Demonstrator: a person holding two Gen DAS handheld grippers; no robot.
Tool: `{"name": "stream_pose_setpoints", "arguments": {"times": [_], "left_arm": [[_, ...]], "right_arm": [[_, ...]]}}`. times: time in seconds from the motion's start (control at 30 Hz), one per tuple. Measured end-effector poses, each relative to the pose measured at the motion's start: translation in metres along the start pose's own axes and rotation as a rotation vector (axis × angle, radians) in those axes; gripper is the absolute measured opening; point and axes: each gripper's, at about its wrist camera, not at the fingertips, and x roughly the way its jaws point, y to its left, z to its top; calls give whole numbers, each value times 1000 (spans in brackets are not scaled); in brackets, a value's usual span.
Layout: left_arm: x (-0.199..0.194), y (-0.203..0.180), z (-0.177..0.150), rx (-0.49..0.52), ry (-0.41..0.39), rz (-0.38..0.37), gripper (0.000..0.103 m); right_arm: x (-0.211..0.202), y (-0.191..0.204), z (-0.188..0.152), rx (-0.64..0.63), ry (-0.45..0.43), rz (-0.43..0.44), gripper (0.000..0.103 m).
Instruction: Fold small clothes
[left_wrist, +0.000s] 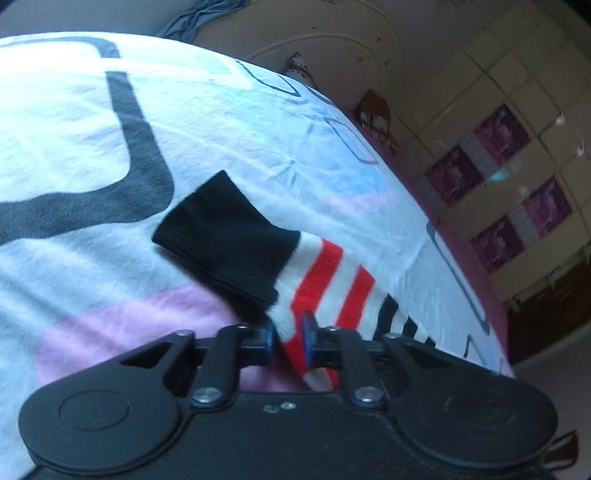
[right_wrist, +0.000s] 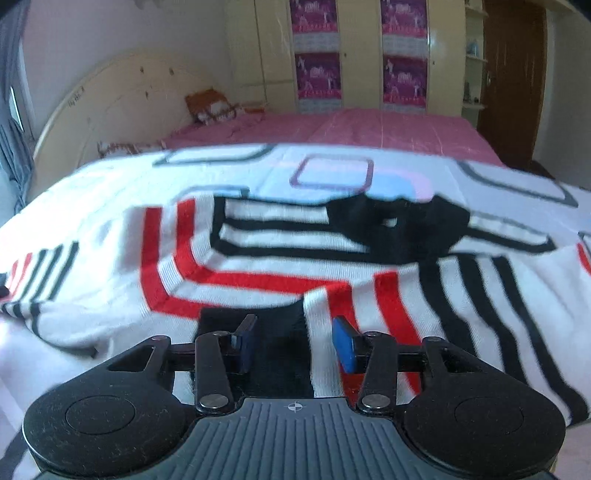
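Observation:
A small white knit sweater (right_wrist: 280, 254) with red and black stripes lies spread on a patterned white sheet (right_wrist: 332, 173) on the bed. In the left wrist view my left gripper (left_wrist: 289, 338) is shut on the sleeve (left_wrist: 321, 284) just behind its black cuff (left_wrist: 225, 229), which hangs forward over the sheet. In the right wrist view my right gripper (right_wrist: 297, 345) is open, its blue pads either side of the sweater's near edge, where a black cuff (right_wrist: 280, 332) lies between them. The black collar (right_wrist: 399, 225) is at the far side.
The white sheet (left_wrist: 92, 147) has black, pink and blue shapes. Beyond it is a pink bedspread (right_wrist: 351, 129), a cream headboard (right_wrist: 110, 99), pillows (right_wrist: 210, 105) and a wardrobe with purple panels (right_wrist: 317, 66). A brown door (right_wrist: 513, 81) is at the far right.

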Motion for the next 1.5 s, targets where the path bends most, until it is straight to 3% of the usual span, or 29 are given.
{"name": "stream_pose_setpoints", "arguments": {"times": [0.17,0.2,0.3,0.47,0.63,0.83,1.0,1.13,1.2,1.27,1.3,1.4,1.5], "left_arm": [[-15,-19,-3,108,-56,-30,6],[-21,-26,-4,135,-69,-48,6],[-38,-53,-5,218,-91,-128,6],[-65,-124,-23,383,-83,-303,6],[-79,-204,-80,586,8,-480,6],[-65,-284,-191,820,168,-616,6],[-34,-314,-280,1012,295,-568,8],[-30,-313,-306,1088,330,-511,30],[-39,-313,-307,1115,307,-497,42],[-52,-310,-307,1149,265,-480,57],[-58,-307,-303,1161,248,-476,59],[-74,-293,-284,1151,186,-434,62],[-81,-268,-262,1123,121,-340,63]], "right_arm": [[-7,1,0,26,-50,-5,45],[-3,1,-1,13,-26,-17,45],[0,4,-1,-26,-5,-17,45],[-29,-11,5,59,-92,3,45],[-58,-38,1,103,-131,-7,45],[-87,-89,-16,169,-140,-58,45],[-107,-129,-34,224,-129,-91,45],[-114,-144,-41,252,-130,-66,46],[-117,-146,-42,262,-135,-41,46],[-115,-145,-38,260,-139,-18,57],[-115,-143,-36,250,-148,-9,72],[-112,-130,-30,204,-166,28,73],[-106,-109,-25,153,-154,80,73]]}}
